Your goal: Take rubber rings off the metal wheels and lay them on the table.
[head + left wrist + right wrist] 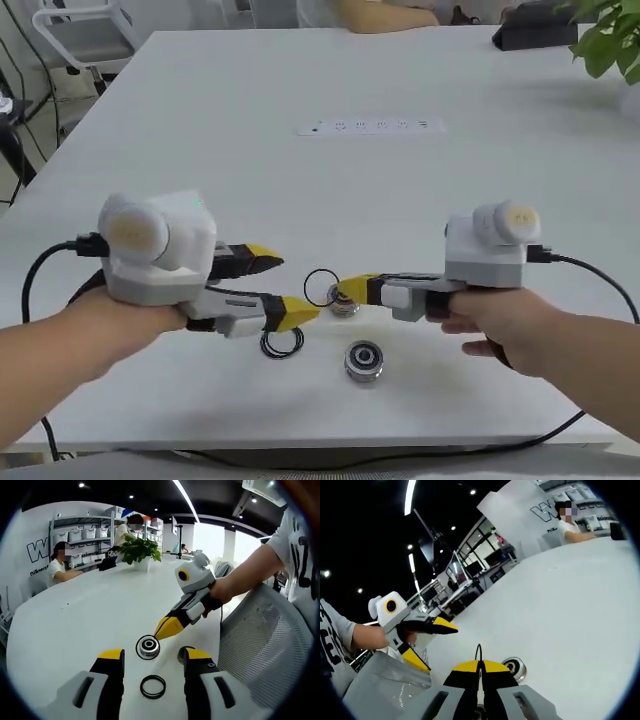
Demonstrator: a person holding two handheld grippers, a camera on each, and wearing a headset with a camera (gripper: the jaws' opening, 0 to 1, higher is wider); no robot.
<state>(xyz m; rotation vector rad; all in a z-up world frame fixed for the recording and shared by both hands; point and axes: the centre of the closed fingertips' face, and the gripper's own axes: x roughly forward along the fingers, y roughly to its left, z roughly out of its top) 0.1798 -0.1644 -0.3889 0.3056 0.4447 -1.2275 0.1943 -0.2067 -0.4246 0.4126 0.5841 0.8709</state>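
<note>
Black rubber ring (306, 287) looks thin, light and stretchy; I'd expect it to flop and snap back, so grip the band itself, clear of the hard metal wheel (343, 305) just under it at lower centre of the head view. Right gripper (347, 290) jaws are closed tight, pinching that ring at its right edge. Left gripper (288, 287) jaws are wide apart and hold nothing, poised over loose rings (282, 355) on the table (400, 180), with a second wheel (364, 360) just lower right.
</note>
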